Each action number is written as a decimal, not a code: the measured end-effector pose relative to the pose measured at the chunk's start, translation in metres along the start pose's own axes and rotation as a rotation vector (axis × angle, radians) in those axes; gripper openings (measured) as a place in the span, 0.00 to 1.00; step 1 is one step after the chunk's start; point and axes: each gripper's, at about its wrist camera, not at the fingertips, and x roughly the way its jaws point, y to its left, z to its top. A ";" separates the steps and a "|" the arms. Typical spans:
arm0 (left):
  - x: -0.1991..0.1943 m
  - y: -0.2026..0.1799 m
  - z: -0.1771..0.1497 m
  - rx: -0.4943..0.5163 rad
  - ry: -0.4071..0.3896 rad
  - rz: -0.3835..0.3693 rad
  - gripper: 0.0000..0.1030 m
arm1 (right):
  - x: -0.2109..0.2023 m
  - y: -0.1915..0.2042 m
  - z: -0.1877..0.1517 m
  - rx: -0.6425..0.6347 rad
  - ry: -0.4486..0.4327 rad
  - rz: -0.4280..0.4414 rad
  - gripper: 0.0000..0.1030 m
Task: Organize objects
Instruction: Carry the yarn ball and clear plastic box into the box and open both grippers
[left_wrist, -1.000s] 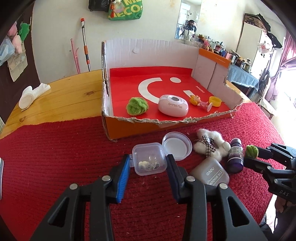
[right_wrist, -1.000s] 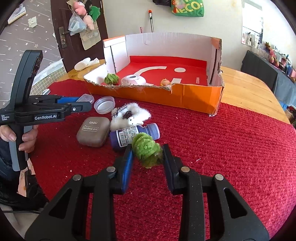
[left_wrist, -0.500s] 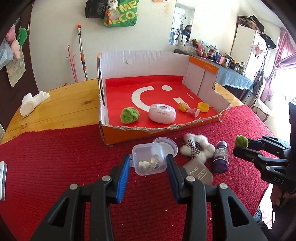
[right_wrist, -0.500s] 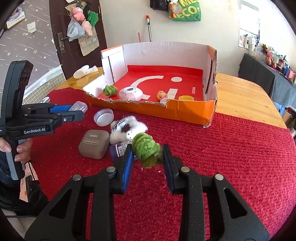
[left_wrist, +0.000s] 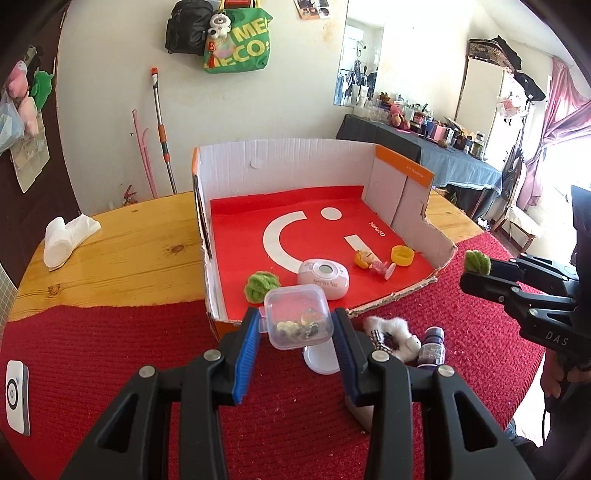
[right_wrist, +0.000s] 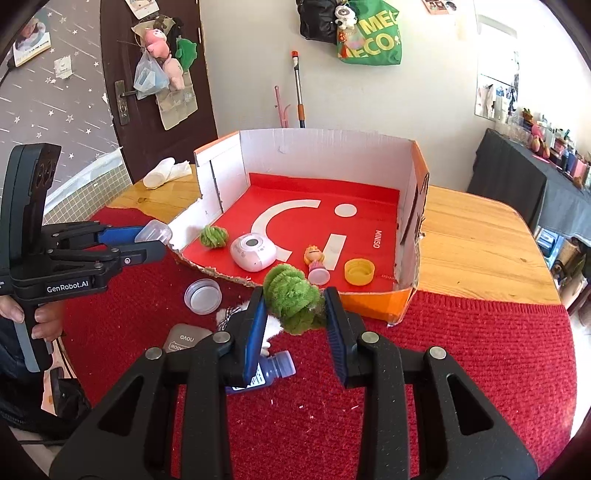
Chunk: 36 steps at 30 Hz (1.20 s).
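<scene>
Left gripper (left_wrist: 295, 328): fingers pinching a small clear plastic box of trinkets (left_wrist: 297, 318), frame centre. Right gripper (right_wrist: 293, 319): fingers pinching a fuzzy green yarn ball (right_wrist: 293, 297), centre frame, before the orange cardboard box with red floor (right_wrist: 373, 297).

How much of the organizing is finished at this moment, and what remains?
Done: green pom-pom, pink device, doll and yellow cap lie in the box. In hand: left gripper holds clear container, right gripper holds green ball. Left: lid, plush, bottle, case.
</scene>
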 end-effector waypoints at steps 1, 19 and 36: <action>0.001 0.000 0.002 0.000 0.000 -0.001 0.40 | 0.001 -0.001 0.003 0.001 0.000 -0.003 0.29; 0.039 0.012 0.054 0.021 0.061 -0.010 0.40 | 0.050 -0.030 0.061 0.048 0.087 -0.120 0.29; 0.118 0.021 0.070 0.070 0.259 0.010 0.40 | 0.138 -0.054 0.080 0.076 0.343 -0.251 0.29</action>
